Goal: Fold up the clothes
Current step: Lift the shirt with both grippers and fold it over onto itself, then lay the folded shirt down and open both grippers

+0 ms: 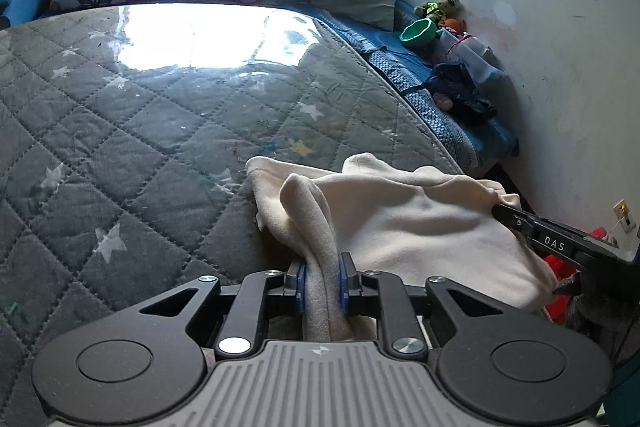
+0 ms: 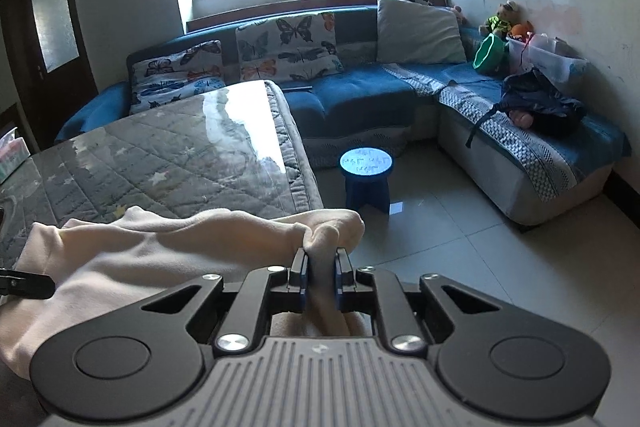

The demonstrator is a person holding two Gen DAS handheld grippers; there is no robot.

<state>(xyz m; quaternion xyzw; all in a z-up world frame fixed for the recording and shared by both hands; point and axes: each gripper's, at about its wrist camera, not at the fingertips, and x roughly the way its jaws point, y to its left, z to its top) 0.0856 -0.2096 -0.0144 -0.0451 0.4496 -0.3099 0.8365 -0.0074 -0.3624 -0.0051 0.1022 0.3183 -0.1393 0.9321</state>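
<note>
A cream fleece garment (image 1: 404, 215) lies bunched at the near right corner of the table under a grey quilted star cover (image 1: 132, 131). My left gripper (image 1: 322, 281) is shut on a thick fold of it. The right gripper (image 1: 540, 235) reaches in from the right and grips the garment's far edge. In the right wrist view, my right gripper (image 2: 322, 277) is shut on a bunched edge of the cream garment (image 2: 160, 247), held past the table's (image 2: 192, 147) corner above the floor. The left gripper's tip (image 2: 24, 283) shows at the left edge.
A blue corner sofa (image 2: 360, 87) with butterfly cushions (image 2: 288, 47) runs behind and right of the table. A small blue stool (image 2: 367, 179) stands on the tiled floor. A dark bag (image 2: 540, 103), green bowl (image 2: 490, 55) and soft toys sit on the sofa's right arm by the wall.
</note>
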